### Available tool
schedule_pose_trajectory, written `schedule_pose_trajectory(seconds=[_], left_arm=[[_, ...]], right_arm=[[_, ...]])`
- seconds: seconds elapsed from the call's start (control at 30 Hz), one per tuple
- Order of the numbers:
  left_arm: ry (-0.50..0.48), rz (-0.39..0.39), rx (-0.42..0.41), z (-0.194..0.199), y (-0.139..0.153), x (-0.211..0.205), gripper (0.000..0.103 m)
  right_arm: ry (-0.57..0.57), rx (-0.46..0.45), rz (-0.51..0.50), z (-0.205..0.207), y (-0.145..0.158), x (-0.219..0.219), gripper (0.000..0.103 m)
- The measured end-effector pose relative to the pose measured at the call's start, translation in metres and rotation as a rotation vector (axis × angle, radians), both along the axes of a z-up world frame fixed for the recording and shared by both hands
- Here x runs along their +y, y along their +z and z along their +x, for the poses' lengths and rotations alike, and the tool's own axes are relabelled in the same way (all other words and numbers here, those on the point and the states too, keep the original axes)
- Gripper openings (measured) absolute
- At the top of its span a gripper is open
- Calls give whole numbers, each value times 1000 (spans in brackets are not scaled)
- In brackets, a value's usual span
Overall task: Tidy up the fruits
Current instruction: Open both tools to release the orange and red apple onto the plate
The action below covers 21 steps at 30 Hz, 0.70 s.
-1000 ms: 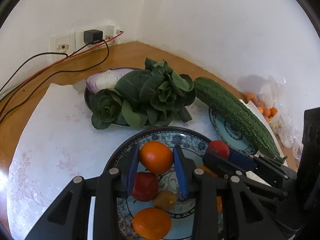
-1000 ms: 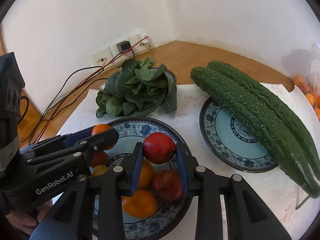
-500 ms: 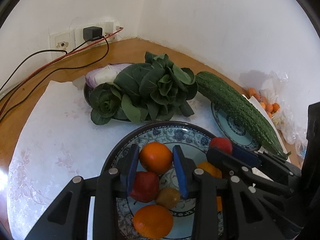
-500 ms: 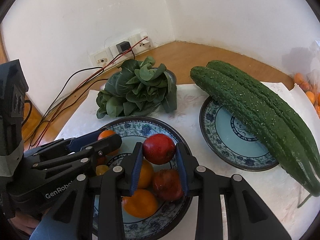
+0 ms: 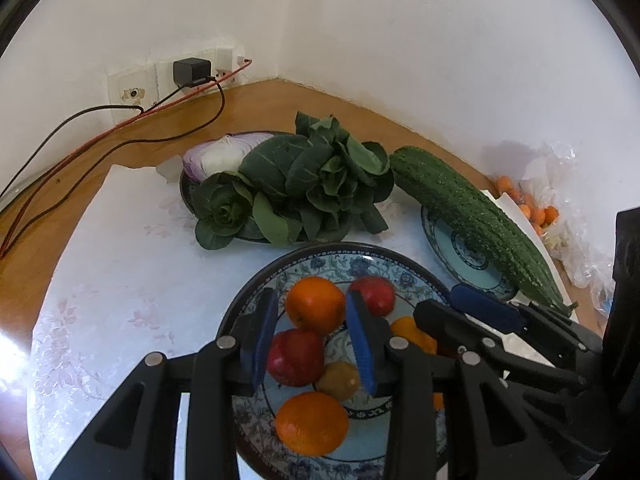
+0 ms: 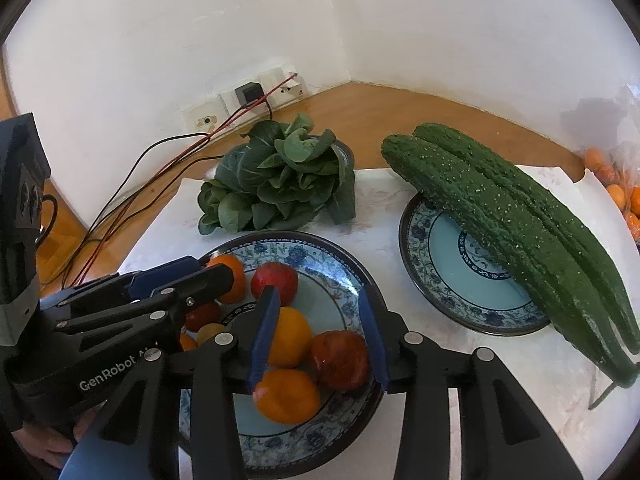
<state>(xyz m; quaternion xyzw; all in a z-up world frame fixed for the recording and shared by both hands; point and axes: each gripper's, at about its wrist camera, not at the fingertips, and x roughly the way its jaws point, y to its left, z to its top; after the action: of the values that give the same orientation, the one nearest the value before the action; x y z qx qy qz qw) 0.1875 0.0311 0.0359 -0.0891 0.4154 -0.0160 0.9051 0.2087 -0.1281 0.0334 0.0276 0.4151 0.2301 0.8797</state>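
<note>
1. Left wrist view: the left gripper hangs over the fruit plate with its jaws spread apart. An orange lies between the blue pads, but gaps show on both sides, so it looks released and resting in the plate. A red apple, a small yellow-green fruit, a second orange and a red fruit at the far side also lie in the plate. The right gripper reaches in from the right.

2. Right wrist view: the right gripper is also spread wide and holds nothing. Below it in the fruit plate lie a yellow-orange fruit, a dark red fruit and another orange one, with a red fruit further back. The left gripper sits at the plate's left side.

3. Judgement: the gathering looks nearly finished. Every loose fruit near the grippers is already in the one plate, while the leafy greens and the bitter gourds keep to their own dishes. Small orange fruits in a plastic bag at the far right edge may still need sorting; whether they belong to the job I cannot tell.
</note>
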Motion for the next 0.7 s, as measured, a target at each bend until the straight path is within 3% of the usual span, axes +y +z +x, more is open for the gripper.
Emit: schedule_pose_trajectory(seconds=[0.13,0.7], left_arm=[[5,8,2,-7,6,1,42],[2,23,-2,-46,29,1,43]], right_arm=[[10,-3,1,-6,5,0,43],[50,-35,-9,-44,28,2,46]])
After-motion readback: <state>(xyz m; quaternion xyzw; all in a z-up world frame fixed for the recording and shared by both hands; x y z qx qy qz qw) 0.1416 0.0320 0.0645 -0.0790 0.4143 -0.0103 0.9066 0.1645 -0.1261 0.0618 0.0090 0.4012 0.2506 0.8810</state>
